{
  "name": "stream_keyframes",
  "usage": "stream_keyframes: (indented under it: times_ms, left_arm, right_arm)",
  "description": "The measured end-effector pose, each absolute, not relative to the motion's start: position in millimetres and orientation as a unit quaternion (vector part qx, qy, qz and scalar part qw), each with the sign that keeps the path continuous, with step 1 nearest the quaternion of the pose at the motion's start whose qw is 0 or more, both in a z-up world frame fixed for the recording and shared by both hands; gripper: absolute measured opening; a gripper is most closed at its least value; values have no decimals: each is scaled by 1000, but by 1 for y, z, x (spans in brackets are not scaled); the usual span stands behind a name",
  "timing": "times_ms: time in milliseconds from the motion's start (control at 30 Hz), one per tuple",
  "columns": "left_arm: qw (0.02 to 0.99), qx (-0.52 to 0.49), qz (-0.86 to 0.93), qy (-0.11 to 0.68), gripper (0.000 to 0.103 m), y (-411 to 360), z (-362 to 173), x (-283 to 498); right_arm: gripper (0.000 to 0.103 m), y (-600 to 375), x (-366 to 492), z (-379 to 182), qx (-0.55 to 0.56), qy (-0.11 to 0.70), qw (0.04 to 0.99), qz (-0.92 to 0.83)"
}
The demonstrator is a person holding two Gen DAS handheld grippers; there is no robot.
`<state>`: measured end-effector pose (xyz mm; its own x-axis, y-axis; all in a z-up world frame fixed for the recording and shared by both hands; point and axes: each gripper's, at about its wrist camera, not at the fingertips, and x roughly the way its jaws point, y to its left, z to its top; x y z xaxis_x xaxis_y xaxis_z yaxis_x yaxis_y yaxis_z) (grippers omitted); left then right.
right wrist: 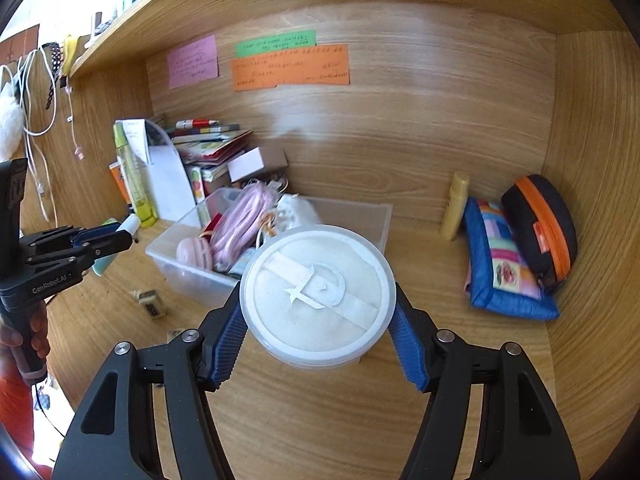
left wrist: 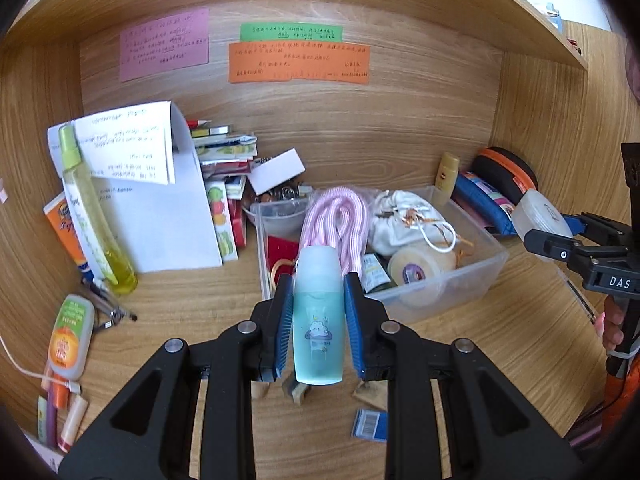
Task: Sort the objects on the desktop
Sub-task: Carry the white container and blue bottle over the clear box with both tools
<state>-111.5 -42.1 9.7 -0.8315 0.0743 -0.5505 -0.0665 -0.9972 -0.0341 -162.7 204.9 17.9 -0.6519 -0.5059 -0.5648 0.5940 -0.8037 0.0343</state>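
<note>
My left gripper is shut on a pale turquoise bottle with a frosted cap, held above the wooden desk in front of the clear plastic bin. My right gripper is shut on a round translucent white container with a powder puff under its lid, raised near the bin. In the left wrist view that container and the right gripper show at the right edge. The left gripper with the bottle appears at the left of the right wrist view.
The bin holds a pink striped cord, a white pouch and a tape roll. A yellow spray bottle, papers and books stand at the left. A blue pouch, an orange-zipped case and a small yellow bottle lie at the right.
</note>
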Motion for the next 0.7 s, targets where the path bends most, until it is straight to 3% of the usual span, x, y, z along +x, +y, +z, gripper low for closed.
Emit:
stream_keyframes:
  times_ms: [700]
  left_arm:
    - [59,-329,942,-27,24,-49,-5,-194]
  right_arm:
    - [62,163,-241,24,294,108,293,-903]
